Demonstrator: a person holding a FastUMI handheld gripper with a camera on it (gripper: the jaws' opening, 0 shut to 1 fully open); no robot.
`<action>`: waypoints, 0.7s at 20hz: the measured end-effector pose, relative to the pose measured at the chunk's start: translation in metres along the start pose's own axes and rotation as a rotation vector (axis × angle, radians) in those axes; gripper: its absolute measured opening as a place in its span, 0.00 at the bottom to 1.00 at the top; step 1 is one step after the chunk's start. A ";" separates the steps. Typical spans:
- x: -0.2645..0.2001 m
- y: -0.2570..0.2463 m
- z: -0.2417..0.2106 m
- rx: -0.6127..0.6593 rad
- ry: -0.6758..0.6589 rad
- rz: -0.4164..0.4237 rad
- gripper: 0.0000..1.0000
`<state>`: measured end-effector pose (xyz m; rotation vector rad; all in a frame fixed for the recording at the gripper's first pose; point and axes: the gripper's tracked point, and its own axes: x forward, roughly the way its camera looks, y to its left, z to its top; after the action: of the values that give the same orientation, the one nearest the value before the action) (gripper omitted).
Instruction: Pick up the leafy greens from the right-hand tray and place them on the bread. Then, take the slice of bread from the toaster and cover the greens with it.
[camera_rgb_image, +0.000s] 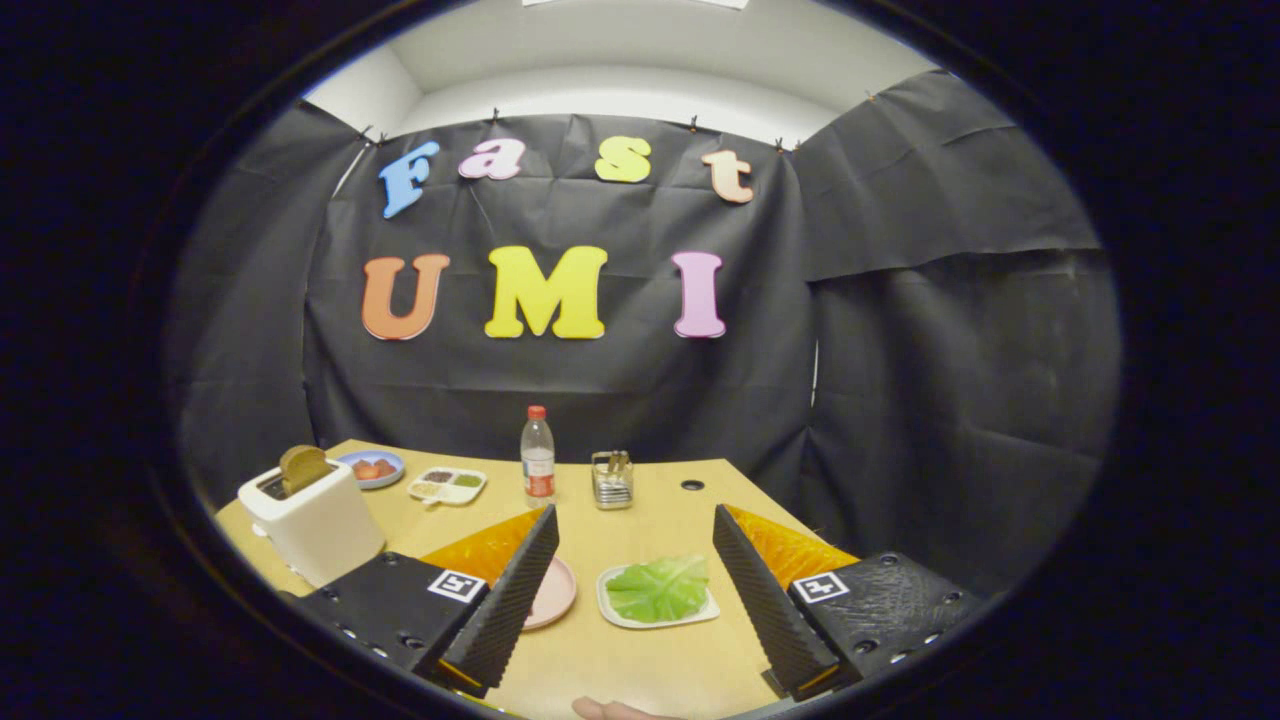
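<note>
Gripper (634, 560) fingers wide apart, holding nothing. Greens (658, 588) on tray (612, 612) between fingers. Pink plate (556, 592) left of tray. Toaster (312, 525) with bread (303, 467) far left.

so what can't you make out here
- Pink plate, gripper view: the left finger covers most of it, so whether bread lies on it is hidden.
- Divided dish and blue plate: contents too small to name.
- Toaster: the bread is partly down in the slot.
- Gripper: open, greens between its fingers, untouched.
</note>
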<state>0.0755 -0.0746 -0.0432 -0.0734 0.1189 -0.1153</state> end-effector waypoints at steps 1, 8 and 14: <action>0.012 -0.006 -0.005 -0.007 0.019 -0.010 0.95; 0.107 -0.042 -0.054 0.011 0.212 -0.033 0.95; 0.168 -0.055 -0.111 0.064 0.410 -0.016 0.96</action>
<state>0.2213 -0.1565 -0.1679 0.0145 0.5242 -0.1490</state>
